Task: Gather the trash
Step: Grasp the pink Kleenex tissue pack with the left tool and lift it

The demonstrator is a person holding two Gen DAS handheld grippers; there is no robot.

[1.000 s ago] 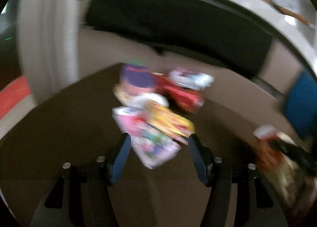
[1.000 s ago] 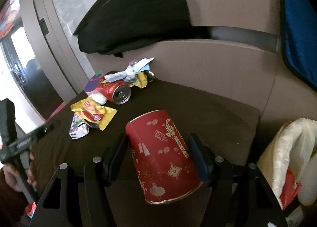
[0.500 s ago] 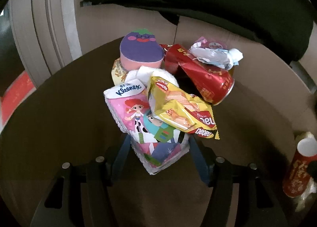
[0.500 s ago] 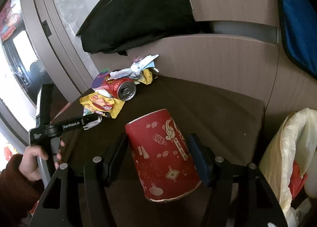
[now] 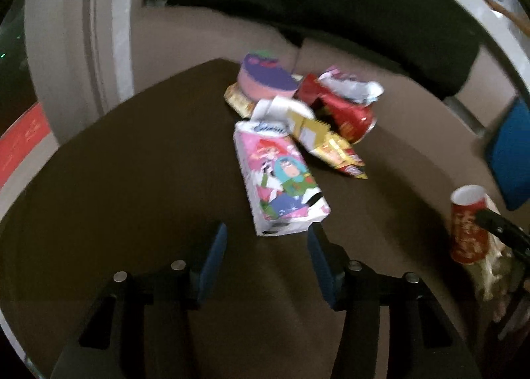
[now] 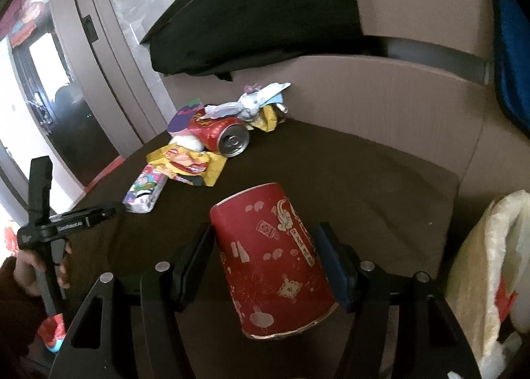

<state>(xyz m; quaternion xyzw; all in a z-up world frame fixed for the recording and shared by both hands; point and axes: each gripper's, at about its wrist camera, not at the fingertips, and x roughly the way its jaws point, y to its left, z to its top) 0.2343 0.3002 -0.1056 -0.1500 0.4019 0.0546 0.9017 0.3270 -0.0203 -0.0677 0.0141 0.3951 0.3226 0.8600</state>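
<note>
Behind the tissue pack (image 5: 278,180), wrappers (image 5: 328,144) crowd a can (image 5: 347,114).

wrapper (image 5: 326,144) overlaps tissue pack (image 5: 278,180).

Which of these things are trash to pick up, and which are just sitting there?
Trash for the job:
- red paper cup, held in the right gripper
- cartoon tissue pack
- yellow snack wrapper
- red can
- crumpled wrapper
- plastic bag, for the trash

Just lying about:
- black cushion
- blue cloth
</note>
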